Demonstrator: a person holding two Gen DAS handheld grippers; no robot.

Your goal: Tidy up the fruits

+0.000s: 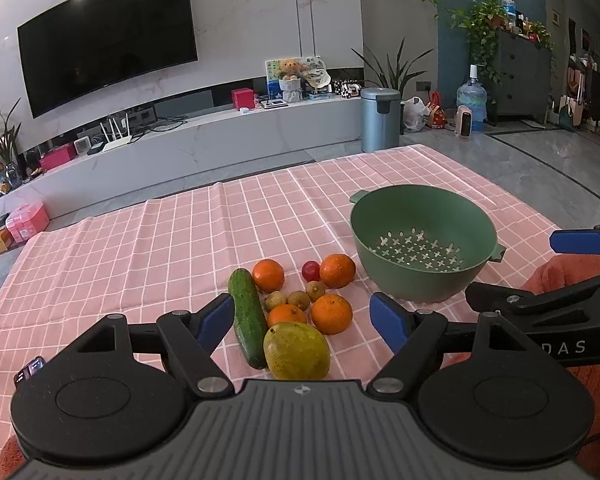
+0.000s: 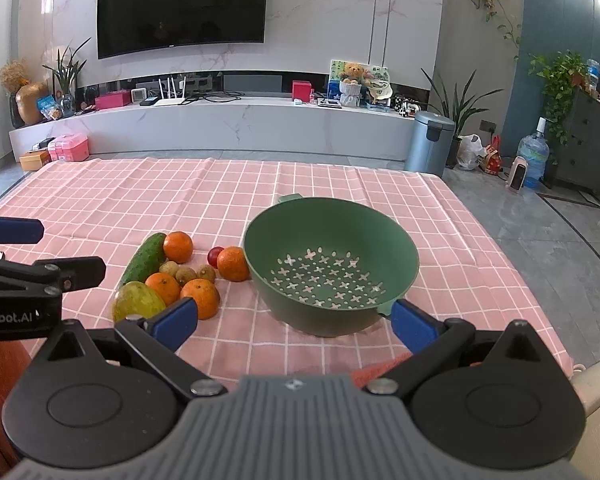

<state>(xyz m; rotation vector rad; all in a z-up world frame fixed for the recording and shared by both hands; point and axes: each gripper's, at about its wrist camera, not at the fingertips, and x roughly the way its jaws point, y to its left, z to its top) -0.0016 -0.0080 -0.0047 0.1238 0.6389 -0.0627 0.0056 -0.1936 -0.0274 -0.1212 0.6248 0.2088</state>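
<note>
A pile of fruit lies on the pink checked tablecloth (image 1: 140,240): a cucumber (image 1: 247,316), a green-yellow mango (image 1: 296,350), several oranges (image 1: 331,313), small brown fruits (image 1: 298,300) and a red plum (image 1: 310,270). An empty green colander (image 1: 422,240) stands to their right. My left gripper (image 1: 304,324) is open and empty, just above the mango and cucumber. My right gripper (image 2: 294,322) is open and empty, at the near side of the colander (image 2: 332,264), with the fruit pile (image 2: 180,276) to its left.
The table's right edge (image 2: 500,248) drops to a grey tiled floor. A metal bin (image 2: 430,144) and a low white TV bench (image 2: 220,124) stand beyond the table's far edge. Each gripper shows at the side of the other's view.
</note>
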